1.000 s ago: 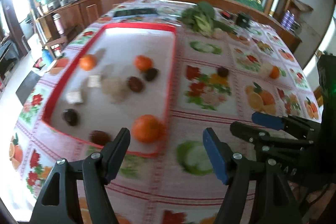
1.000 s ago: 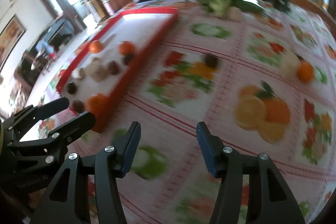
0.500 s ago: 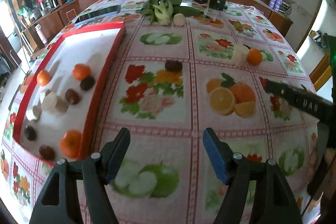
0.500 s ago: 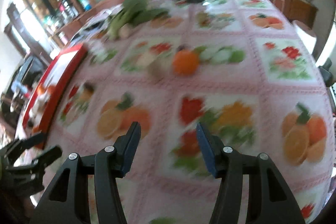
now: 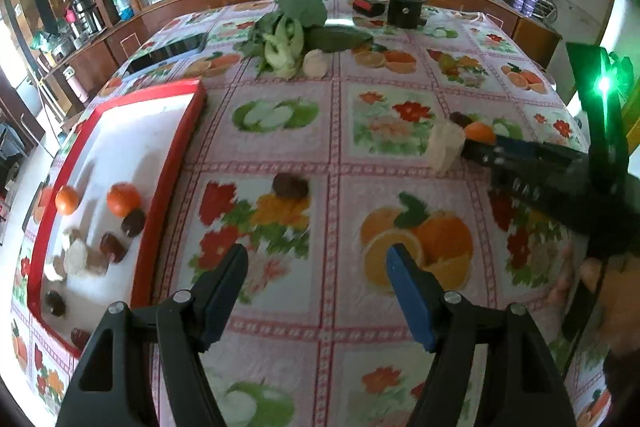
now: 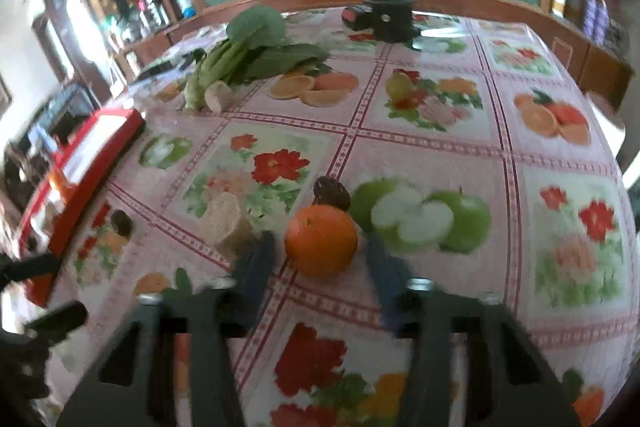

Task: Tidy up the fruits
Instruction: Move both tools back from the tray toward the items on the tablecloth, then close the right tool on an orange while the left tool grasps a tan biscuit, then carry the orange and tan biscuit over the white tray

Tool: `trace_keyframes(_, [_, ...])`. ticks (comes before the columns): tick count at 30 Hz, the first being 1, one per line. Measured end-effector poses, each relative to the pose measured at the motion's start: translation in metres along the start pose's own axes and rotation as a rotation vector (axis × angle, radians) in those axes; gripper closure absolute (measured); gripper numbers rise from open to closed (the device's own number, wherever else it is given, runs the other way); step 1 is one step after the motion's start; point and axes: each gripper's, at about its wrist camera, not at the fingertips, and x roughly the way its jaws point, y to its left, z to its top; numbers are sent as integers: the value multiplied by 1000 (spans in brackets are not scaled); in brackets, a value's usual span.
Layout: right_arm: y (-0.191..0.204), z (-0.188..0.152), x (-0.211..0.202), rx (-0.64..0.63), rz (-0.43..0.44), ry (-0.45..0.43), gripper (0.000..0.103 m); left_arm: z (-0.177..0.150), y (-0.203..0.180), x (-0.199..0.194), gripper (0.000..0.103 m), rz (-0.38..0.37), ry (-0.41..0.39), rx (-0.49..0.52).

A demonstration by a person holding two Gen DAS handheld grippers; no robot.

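A loose orange [image 6: 320, 241] lies on the fruit-print tablecloth, between the fingers of my right gripper [image 6: 320, 257]. The jaws are closing, with a thin gap still showing on each side. A dark fruit [image 6: 332, 193] sits just behind the orange and a pale chunk [image 6: 230, 223] lies to its left. In the left wrist view the right gripper [image 5: 480, 147] reaches in from the right to the same orange [image 5: 478, 131]. My left gripper [image 5: 316, 259] hangs open over bare cloth, holding nothing. Ahead of it lies another dark fruit [image 5: 290, 185]. The red tray [image 5: 176, 163] at the left holds two oranges [image 5: 123, 199] and several dark and pale pieces.
Leafy greens [image 5: 288, 35] and a pale bulb [image 5: 316, 63] lie at the far middle of the table. A black pot [image 5: 406, 11] and a red box [image 5: 370, 5] stand behind them. A dark flat slab [image 5: 168, 53] lies beyond the tray. A wooden ledge borders the far edge.
Both views have swung right, from the tray across the table. The right gripper has come up to the loose orange and its jaws have narrowed around it. The left jaws keep their width.
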Motion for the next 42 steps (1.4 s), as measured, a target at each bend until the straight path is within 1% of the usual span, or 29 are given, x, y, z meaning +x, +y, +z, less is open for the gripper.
trace_keyframes(2, [-2, -1, -1, 10, 5, -3, 69, 9, -7, 3, 29, -14, -6, 5])
trace_keyframes(6, [-17, -15, -18, 111, 15, -42, 68, 25, -28, 12, 28, -78, -8, 14])
trace_keyframes(8, [-26, -24, -26, 163, 12, -53, 68, 33, -39, 16, 28, -87, -16, 23])
trace_keyframes(12, [-40, -38, -35, 239, 21, -69, 68, 46, -58, 30, 28, -88, -19, 23])
trace_keyframes(16, [-43, -38, -37, 254, 30, -73, 67, 53, -75, 45, 28, -55, -9, 40])
trace_keyframes(21, [-46, -38, -37, 273, 48, -79, 67, 58, -81, 62, 29, -24, 18, 15])
trace_keyframes(22, [-46, -38, -37, 276, 52, -80, 67, 58, -81, 64, 30, -28, 23, 9])
trace_keyframes(23, [-47, -38, -37, 280, 55, -81, 67, 58, -81, 67, 40, -34, 30, 4])
trace_keyframes(24, [-47, -39, -37, 281, 56, -82, 67, 58, -81, 69, 53, -46, 38, 1])
trace_keyframes(25, [-47, -39, -37, 282, 56, -81, 67, 57, -81, 69, 55, -45, 29, -1])
trace_keyframes(26, [-47, -39, -37, 281, 55, -81, 67, 56, -81, 68, 69, -49, 20, 2])
trace_keyframes(27, [-47, -38, -37, 278, 52, -80, 67, 55, -81, 68, 73, -48, 14, 11])
trace_keyframes(30, [-46, -38, -37, 274, 45, -79, 67, 54, -78, 66, 73, -56, 19, 7])
trace_keyframes(34, [-44, -40, -39, 270, 40, -71, 67, 47, -70, 60, 73, -78, 33, -24])
trace_keyframes(38, [-40, -45, -44, 261, 39, -60, 67, 35, -58, 53, 73, -102, 53, -61])
trace_keyframes(42, [-32, -53, -49, 241, 44, -48, 67, 18, -46, 44, 73, -101, 66, -80])
